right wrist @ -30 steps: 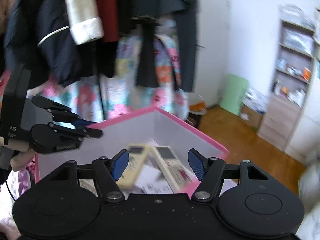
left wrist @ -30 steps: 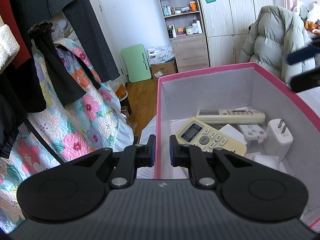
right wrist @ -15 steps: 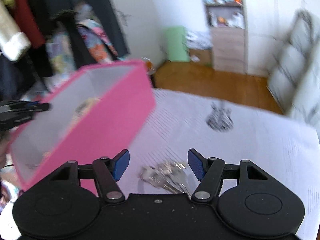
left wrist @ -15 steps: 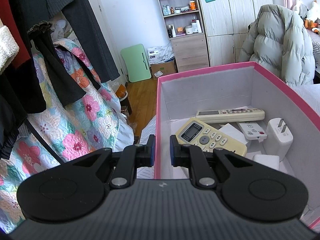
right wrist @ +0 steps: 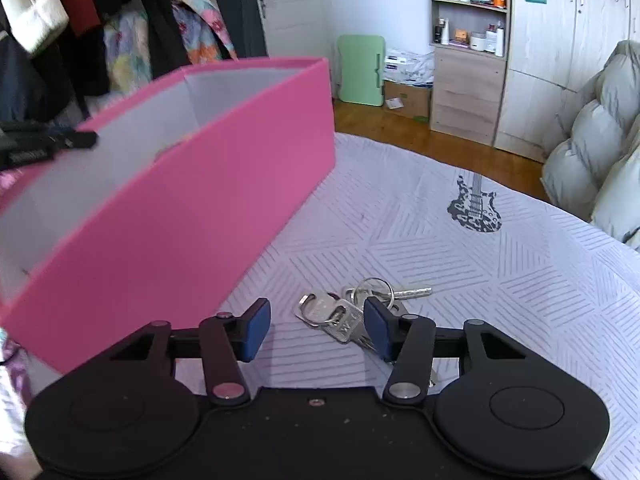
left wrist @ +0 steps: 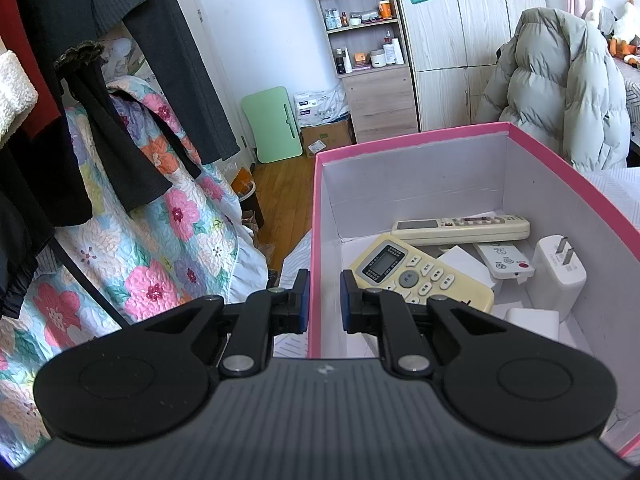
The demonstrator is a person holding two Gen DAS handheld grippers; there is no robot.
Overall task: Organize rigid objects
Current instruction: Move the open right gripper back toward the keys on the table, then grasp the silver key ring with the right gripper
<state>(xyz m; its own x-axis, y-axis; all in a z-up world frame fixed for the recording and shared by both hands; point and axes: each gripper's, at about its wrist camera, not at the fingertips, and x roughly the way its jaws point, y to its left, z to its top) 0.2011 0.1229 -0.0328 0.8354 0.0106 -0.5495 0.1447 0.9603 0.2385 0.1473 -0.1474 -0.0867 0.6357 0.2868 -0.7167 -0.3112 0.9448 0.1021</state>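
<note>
My left gripper (left wrist: 324, 296) is shut on the near wall of the pink box (left wrist: 412, 138), one finger inside and one outside. Inside lie a yellow remote (left wrist: 416, 276), a long cream remote (left wrist: 460, 229), a small white remote (left wrist: 505, 259), a white plug charger (left wrist: 559, 273) and white blocks. In the right wrist view my right gripper (right wrist: 316, 330) is open, low over the bedspread, with a bunch of keys (right wrist: 352, 308) just ahead between its fingers. The pink box (right wrist: 172, 208) stands to its left, and the left gripper (right wrist: 44, 145) shows at the box's far left end.
The box and keys rest on a white striped bedspread (right wrist: 500, 280) with a guitar print (right wrist: 474, 206). Hanging clothes and a floral quilt (left wrist: 120, 240) are on the left. A grey puffer jacket (left wrist: 560, 88), shelves and wardrobes stand beyond.
My right gripper has swung from above the box, rightward and down to the bedspread, and now frames the keys. The left gripper has kept its hold on the box wall.
</note>
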